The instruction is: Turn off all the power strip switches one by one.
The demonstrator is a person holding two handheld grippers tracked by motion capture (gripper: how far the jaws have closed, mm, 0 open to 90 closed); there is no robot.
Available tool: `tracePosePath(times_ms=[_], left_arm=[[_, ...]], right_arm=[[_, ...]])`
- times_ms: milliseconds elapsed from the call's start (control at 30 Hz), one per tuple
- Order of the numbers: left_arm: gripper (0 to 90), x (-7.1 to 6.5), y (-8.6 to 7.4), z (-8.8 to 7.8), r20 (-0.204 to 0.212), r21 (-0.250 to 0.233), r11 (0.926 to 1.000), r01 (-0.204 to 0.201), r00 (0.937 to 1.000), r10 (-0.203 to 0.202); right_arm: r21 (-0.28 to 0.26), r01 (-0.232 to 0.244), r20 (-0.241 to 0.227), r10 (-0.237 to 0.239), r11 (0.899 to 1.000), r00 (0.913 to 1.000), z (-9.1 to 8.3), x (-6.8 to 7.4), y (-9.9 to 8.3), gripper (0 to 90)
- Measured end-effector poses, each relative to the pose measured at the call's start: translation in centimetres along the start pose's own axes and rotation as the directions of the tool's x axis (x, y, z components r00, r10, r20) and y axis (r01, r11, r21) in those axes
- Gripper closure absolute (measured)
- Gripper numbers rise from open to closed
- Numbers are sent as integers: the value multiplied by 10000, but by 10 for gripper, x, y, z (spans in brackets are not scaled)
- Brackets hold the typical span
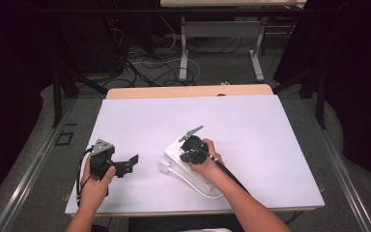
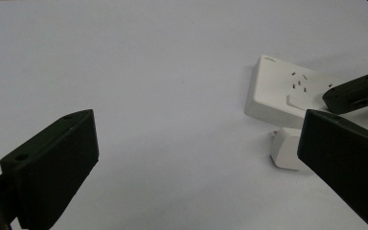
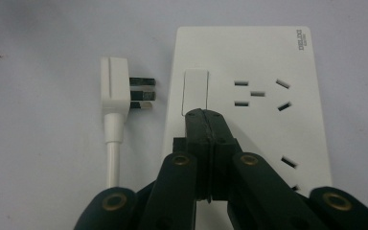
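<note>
The right gripper [image 3: 204, 115] has its two black jaws pressed flat together with nothing between them, and the joined tip rests on the near end of the long white rocker switch [image 3: 195, 91] set in the white rectangular plastic power strip [image 3: 263, 52]; a closed tip makes a firm single point, so this looks like a push on the switch. Just beside the strip's edge lies a white three-pin plug [image 3: 117, 88] with its cord trailing away, pins turned toward the strip but apart from it. The left gripper [image 1: 125, 166] is parked well to the side, jaws spread wide and holding nothing, probably kept clear. Everything sits on a plain white sheet [image 1: 251, 125] covering a wooden table [image 1: 188, 91]; beyond it are a grey floor, tangled cables [image 1: 149, 67] and the legs of another desk [image 1: 183, 53].
</note>
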State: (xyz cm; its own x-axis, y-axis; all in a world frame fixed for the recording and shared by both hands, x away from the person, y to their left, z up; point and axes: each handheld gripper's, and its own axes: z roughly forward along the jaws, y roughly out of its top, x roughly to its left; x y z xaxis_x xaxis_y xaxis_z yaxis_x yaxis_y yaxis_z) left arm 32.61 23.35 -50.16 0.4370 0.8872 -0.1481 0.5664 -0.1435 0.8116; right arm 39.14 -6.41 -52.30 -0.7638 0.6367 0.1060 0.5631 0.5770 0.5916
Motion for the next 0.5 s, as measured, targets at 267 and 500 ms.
tracePosePath(times_ms=[267,500], left_arm=[[6,0,0,0,-7,-24,10000,3,10000,-3],[6,0,0,0,-11,-32,10000,21,10000,-21]], right_arm=[[-2,-100,-4,100,10000,10000,0,0,0,900],[16,-129,-17,129,9999,9999,0,0,0,900]])
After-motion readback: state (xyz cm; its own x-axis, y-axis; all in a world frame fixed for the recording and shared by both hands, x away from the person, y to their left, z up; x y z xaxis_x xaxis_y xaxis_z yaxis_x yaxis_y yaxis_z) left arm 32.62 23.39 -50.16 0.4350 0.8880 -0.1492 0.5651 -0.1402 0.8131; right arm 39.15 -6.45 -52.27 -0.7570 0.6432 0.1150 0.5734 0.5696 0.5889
